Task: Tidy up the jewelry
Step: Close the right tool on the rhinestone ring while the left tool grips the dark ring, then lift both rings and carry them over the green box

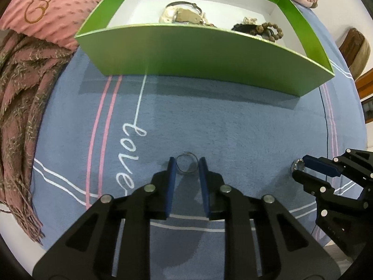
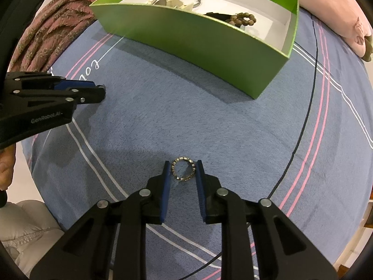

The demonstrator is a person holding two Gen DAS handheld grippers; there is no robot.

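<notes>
A thin wire ring lies on the blue cloth between the open fingers of my left gripper; the pads stand at its sides, contact unclear. A studded metal ring lies between the open fingers of my right gripper, also seen in the left wrist view beside the right gripper. The left gripper shows at the left of the right wrist view. A green box with a white floor stands beyond, holding a watch and a bead bracelet.
A blue cloth with pink and white stripes and the word "love" covers the surface. A pink fringed scarf and a pink pillow lie at the left. Another pink cushion lies behind the box.
</notes>
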